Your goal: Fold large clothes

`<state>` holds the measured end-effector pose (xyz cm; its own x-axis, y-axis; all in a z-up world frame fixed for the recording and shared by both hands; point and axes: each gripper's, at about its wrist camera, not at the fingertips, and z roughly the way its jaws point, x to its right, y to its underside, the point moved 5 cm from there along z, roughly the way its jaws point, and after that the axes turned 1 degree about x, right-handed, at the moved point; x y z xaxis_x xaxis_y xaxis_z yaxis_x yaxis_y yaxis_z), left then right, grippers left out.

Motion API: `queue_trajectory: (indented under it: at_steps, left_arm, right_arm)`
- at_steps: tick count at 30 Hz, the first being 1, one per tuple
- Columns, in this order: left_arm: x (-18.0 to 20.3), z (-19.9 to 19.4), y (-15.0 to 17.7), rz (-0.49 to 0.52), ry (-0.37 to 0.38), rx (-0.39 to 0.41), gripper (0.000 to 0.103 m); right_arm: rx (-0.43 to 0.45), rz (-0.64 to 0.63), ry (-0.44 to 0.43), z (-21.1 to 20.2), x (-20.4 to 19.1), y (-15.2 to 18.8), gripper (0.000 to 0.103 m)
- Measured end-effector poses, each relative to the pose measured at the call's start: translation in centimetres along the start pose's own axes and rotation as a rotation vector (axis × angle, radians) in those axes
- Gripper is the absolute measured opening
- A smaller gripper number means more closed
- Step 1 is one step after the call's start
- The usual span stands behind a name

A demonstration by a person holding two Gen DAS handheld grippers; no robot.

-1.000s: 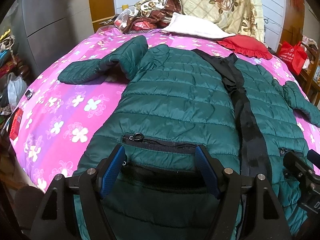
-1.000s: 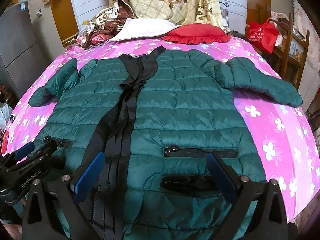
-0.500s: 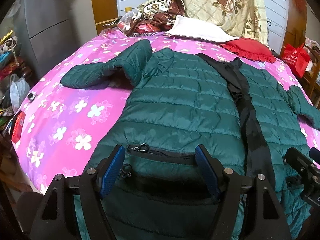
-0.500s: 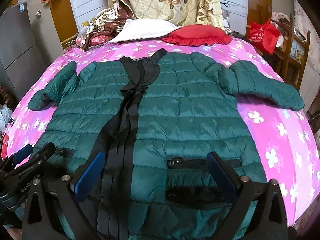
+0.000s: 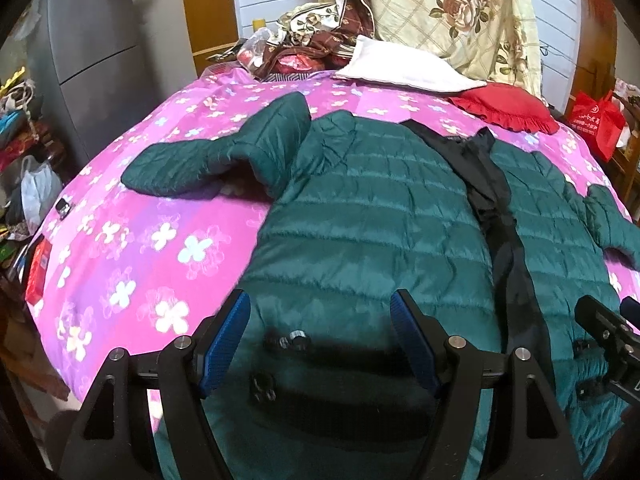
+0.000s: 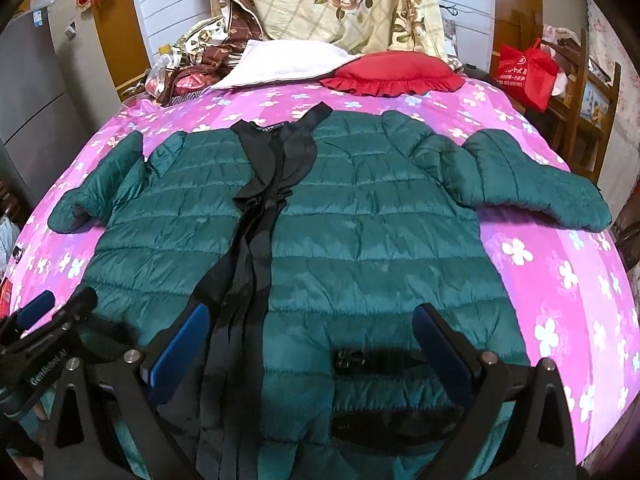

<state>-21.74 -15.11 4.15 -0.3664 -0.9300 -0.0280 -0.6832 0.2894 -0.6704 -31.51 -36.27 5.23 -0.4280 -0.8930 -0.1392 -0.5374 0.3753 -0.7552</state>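
A dark green quilted jacket (image 5: 372, 224) (image 6: 360, 220) lies front up on the pink flowered bedspread (image 5: 132, 240), both sleeves spread out and a black placket running down its middle. My left gripper (image 5: 320, 338) hangs open above the jacket's left pocket zipper near the hem, nothing between its blue pads. My right gripper (image 6: 312, 344) is open too, over the right pocket and next to the black placket. Each gripper shows at the edge of the other's view. The hem itself is hidden behind the grippers.
A white pillow (image 6: 280, 64), a red frilled cushion (image 6: 392, 72) and a flowered quilt (image 6: 340, 4) lie at the bed's head. A red bag (image 6: 524, 72) and wooden shelves stand at the right. A grey cabinet (image 5: 92, 48) and bags stand at the left.
Both grippers have drawn back and slightly up from the jacket, so the pocket zippers sit lower in view and more of the bed shows. The jacket has not moved.
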Motion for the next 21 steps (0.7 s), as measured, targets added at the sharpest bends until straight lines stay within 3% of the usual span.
queue_trajectory:
  at_steps: [10, 21]
  left_arm:
    - [-1.5, 1.8, -3.8, -0.051, -0.009, 0.006, 0.053]
    - [-3.9, 4.3, -6.0, -0.092, -0.040, -0.005, 0.053]
  right_arm:
    - [0.015, 0.008, -0.010, 1.6, -0.6, -3.1, 0.103]
    - [0.003, 0.026, -0.027, 4.5, -1.6, -5.1, 0.103]
